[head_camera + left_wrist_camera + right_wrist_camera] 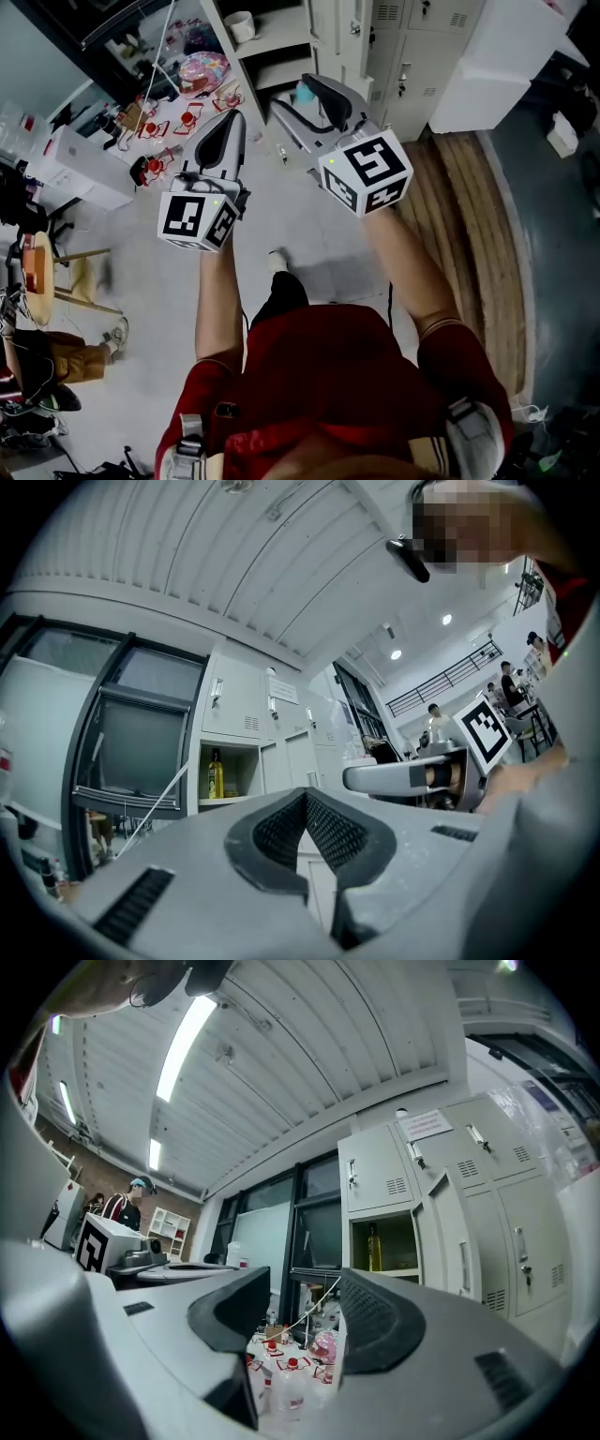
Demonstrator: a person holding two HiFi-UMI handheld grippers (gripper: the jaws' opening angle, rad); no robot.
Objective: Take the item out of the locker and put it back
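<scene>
Left tongs (307, 799) clenched tight on nothing, right tongs (302, 1312) spread wide and empty; the yellow bottle (374, 1247) stands upright inside the open locker (401, 1239).

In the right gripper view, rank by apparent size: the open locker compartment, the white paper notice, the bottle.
Largest: open grey metal locker compartment.
Then: white paper notice.
Smallest: tall yellowish glass bottle.
</scene>
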